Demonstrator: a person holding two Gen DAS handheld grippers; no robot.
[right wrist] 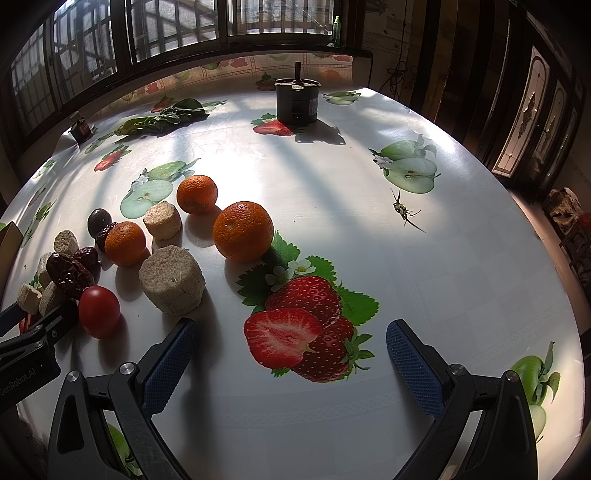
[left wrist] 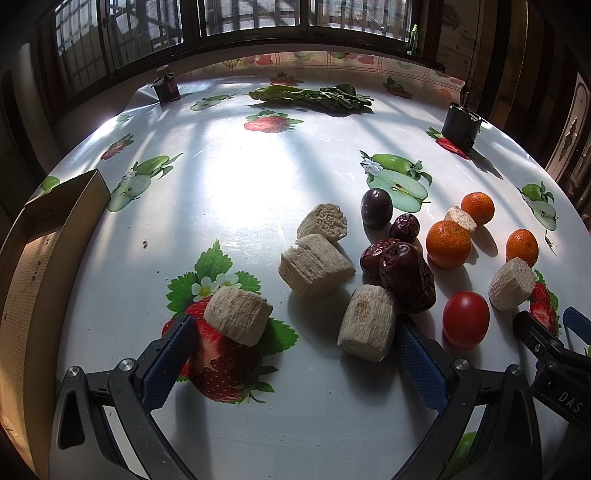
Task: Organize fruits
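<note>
fruit-print tablecloth (left wrist: 258,192), leafy greens (left wrist: 314,96), cardboard box (left wrist: 48,236), two dark motors (right wrist: 297,101), barred windows (left wrist: 255,14)

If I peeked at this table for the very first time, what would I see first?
Probably the three bright oranges, glowing in the sun among the heap of food on the tablecloth. Close to them sit a shiny red tomato and wrinkly dark red dates mixed with pale beige rolled blocks. Both open grippers, left and right, hang over big printed strawberries.
</note>
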